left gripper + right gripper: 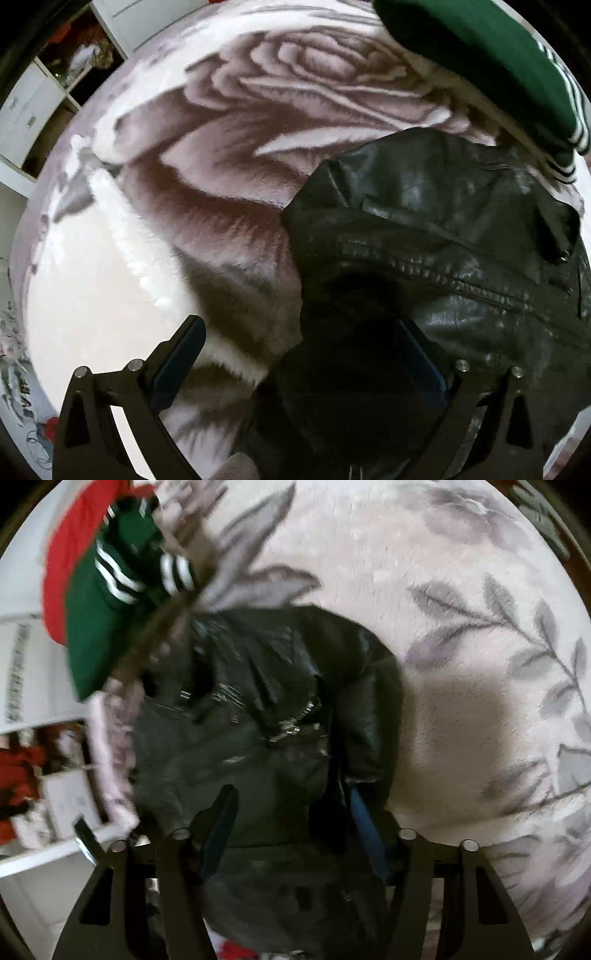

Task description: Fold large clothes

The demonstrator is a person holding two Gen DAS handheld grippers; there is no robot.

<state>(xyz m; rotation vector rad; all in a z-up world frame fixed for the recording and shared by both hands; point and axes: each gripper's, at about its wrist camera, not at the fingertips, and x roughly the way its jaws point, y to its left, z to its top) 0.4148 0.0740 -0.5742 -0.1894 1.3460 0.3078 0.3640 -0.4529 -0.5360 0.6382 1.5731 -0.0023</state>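
Observation:
A black leather jacket [436, 236] lies crumpled on a pale floral fleece blanket [229, 158]. My left gripper [299, 321] points steeply down over the jacket's left edge and is open wide. Its left finger is over the blanket and its right finger over the leather, and nothing is gripped. In the blurred right wrist view the jacket [266, 709] shows its zipper, and its bulk fills the gap of my right gripper [291, 790]. Both blue pads [364, 823] show their inner faces and stand apart, so they straddle the leather.
A folded green garment [491, 62] with white stripes rests on the blanket beyond the jacket, and in the right wrist view it [99, 627] lies beside something red [62, 565]. White shelving [59, 805] stands past the blanket's edge. Bare blanket [461, 664] spreads to the right.

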